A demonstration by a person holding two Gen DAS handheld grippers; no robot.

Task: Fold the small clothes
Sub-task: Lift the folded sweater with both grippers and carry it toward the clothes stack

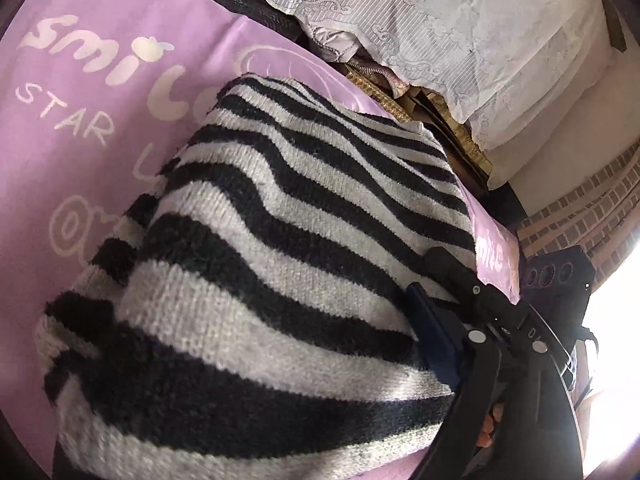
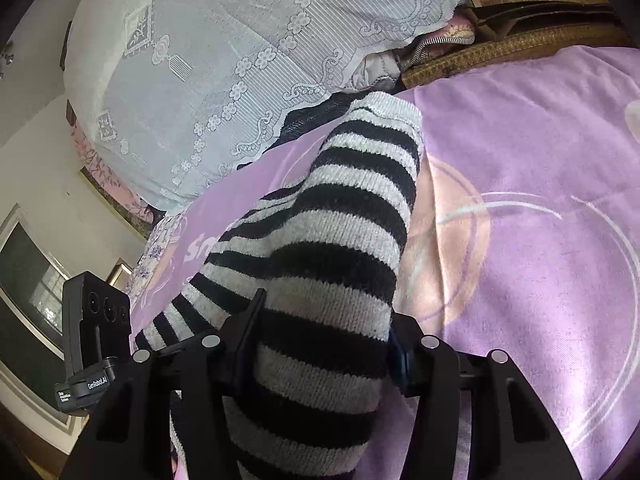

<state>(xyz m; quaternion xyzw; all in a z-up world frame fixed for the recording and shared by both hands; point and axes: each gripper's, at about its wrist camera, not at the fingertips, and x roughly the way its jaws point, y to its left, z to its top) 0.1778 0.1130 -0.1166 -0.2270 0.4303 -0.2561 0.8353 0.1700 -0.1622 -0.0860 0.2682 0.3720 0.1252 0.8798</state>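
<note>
Two grippers work on one black-and-white striped knit sweater (image 1: 256, 264) lying on a purple blanket (image 1: 80, 128) w/ white lettering, spread over a bed. Behind it sits a heap under a white lace cover (image 2: 224, 64), plus a woven mat (image 2: 480, 56) at the far edge. Right wrist view: right gripper (image 2: 320, 344) has its two fingers either side of a bunched, tube-like part of the sweater, prob. a sleeve or folded edge; jaws look closed on it, fabric squeezed between the pads and rising up and away toward the lace cover. Left wrist view: the left gripper (image 1: 436, 292) sits at the sweater's right edge, one dark finger lying on the knit, the other partly hidden; can't tell if its jaws are shut or just resting there. Sweater looks soft, thick, fuzzy and light, so it should drape and sag rather than hold shape, and isn't slippery or fragile. Best hold, in my judgement: pinch thru a doubled edge or hem near a corner, since a single loose layer would stretch and droop.
</note>
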